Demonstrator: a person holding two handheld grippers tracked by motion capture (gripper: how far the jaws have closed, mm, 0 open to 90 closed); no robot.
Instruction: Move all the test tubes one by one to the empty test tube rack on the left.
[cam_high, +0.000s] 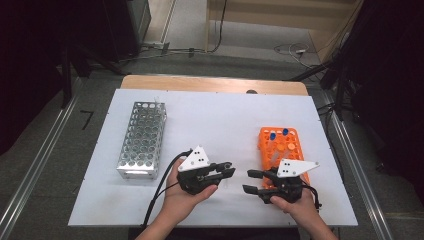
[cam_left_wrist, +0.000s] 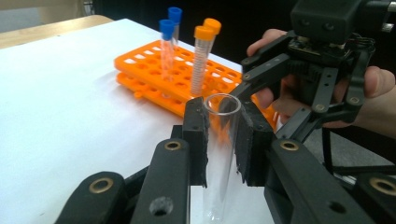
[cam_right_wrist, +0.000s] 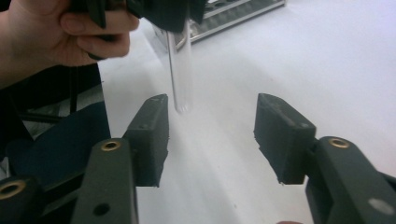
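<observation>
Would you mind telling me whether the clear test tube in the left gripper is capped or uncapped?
Uncapped: the clear test tube, clamped between the left gripper's pads, shows a bare open rim, unlike the capped tubes in the orange rack.

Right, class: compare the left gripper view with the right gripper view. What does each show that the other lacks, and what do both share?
Left gripper view alone: the orange rack holding two blue-capped tubes and two orange-capped tubes, and the open mouth of the clear tube pinched between the left gripper jaws.

Right gripper view alone: the metal rack, the clear tube's rounded bottom end, and the right gripper jaws standing apart with nothing between them.

Both share: the clear tube, the white table, and the other hand with its gripper.
</observation>
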